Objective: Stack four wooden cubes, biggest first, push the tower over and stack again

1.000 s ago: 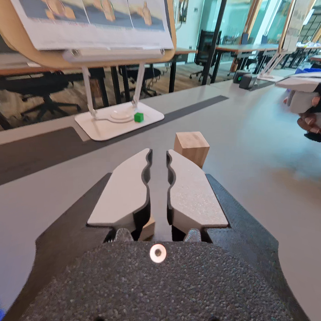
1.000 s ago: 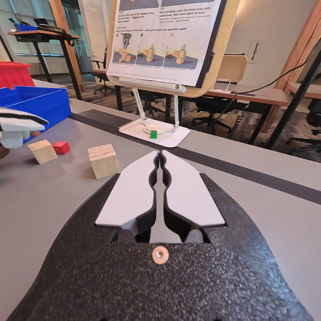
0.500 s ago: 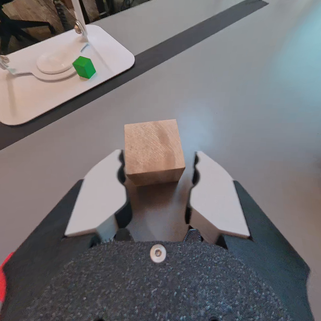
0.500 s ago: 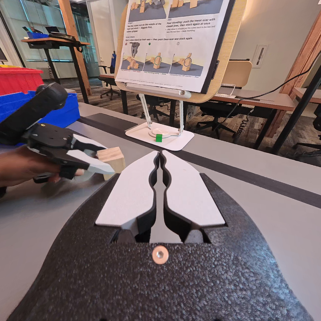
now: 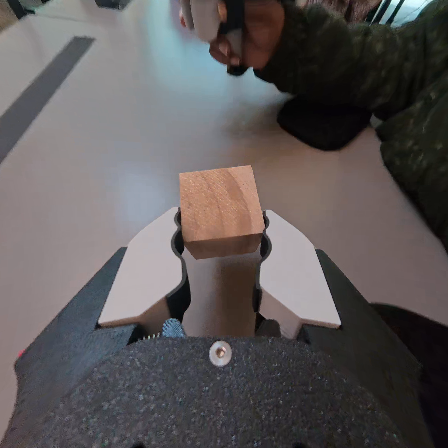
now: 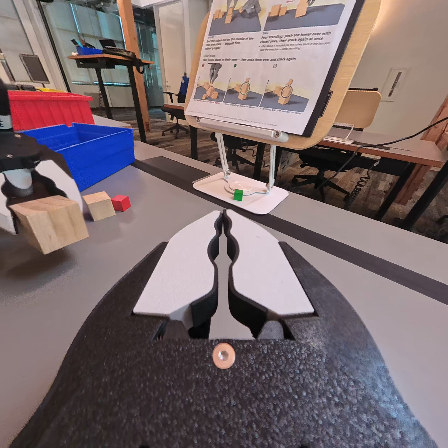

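In the left wrist view, the left tool [image 5: 221,213] grips a large wooden block [image 5: 218,201]. Both dark pads press on the block's side faces near the fingertips. The block's far half sticks out past the tips. A shadow lies on the grey table [image 5: 109,145] just under the block, so the block looks raised off the surface. Beyond the block and to its right, a hand [image 5: 252,41] in a dark green sleeve [image 5: 351,68] grasps something white and blurred.

In the right wrist view, the right tool [image 6: 223,213] is closed with nothing in it, its tips meeting, low over the table to the right of the block. The block hangs clear of the table, tilted. Just behind the block sits a smaller wooden block [image 6: 99,204], with a red cube [image 6: 121,202] beside it. Farther behind the block are a blue bin [image 6: 92,150] and a red bin [image 6: 48,109]. Well to the block's right stands a white stand base [image 6: 266,203] carrying a green cube [image 6: 238,194].
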`<state>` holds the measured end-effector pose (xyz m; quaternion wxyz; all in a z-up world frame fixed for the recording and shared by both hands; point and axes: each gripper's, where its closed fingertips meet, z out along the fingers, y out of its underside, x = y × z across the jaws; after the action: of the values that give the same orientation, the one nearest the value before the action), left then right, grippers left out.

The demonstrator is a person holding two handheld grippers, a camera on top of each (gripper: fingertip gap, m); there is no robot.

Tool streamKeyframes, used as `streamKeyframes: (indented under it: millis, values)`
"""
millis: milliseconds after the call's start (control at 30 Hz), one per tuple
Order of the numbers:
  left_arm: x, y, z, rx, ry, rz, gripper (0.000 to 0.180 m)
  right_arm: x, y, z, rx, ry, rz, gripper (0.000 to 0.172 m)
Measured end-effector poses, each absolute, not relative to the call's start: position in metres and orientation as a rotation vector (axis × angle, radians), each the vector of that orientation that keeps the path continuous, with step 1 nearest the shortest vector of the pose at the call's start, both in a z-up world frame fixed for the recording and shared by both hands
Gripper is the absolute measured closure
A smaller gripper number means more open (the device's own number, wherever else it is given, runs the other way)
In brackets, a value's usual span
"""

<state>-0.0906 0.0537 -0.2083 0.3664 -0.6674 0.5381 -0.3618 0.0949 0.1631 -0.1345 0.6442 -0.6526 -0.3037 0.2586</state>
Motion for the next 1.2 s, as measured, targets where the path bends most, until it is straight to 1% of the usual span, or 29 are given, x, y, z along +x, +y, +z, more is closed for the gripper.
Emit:
streamKeyframes:
  millis: [133, 233, 467, 533, 567, 633, 800, 933, 1200]
  values:
    - [-0.125, 0.036, -0.234, -1.797, 1.385, -0.902, 0.119, 0.089, 0.162, -0.142, -1.497, -0.732, 0.58, 0.171]
    - [-0.137, 0.029, -0.258, -1.849, 1.459, -0.805, 0.119, 0.084, 0.16, -0.149, -1.5, -0.767, 0.579, 0.171]
    - [-0.139, 0.029, -0.259, -1.821, 1.51, -0.726, 0.119, 0.068, 0.146, -0.152, -1.428, -0.868, 0.627, 0.171]
    - [-0.146, 0.03, -0.261, -1.883, 1.489, -0.713, 0.109, 0.068, 0.146, -0.152, -1.429, -0.862, 0.646, 0.171]
    - [-0.149, 0.03, -0.258, -1.892, 1.479, -0.704, 0.109, 0.069, 0.146, -0.151, -1.428, -0.856, 0.656, 0.171]
    - [-0.156, 0.029, -0.248, -1.872, 1.444, -0.678, 0.11, 0.07, 0.146, -0.149, -1.427, -0.844, 0.666, 0.171]
    - [-0.185, 0.041, -0.215, -1.84, 1.265, -0.608, 0.12, 0.069, 0.145, -0.149, -1.428, -0.85, 0.676, 0.171]
    - [-0.203, 0.058, -0.201, -1.87, 1.226, -0.513, 0.122, 0.067, 0.144, -0.149, -1.43, -0.858, 0.671, 0.171]
    - [-0.203, 0.096, -0.228, -2.113, 1.51, -0.224, 0.125, 0.066, 0.141, -0.146, -1.419, -0.87, 0.667, 0.171]
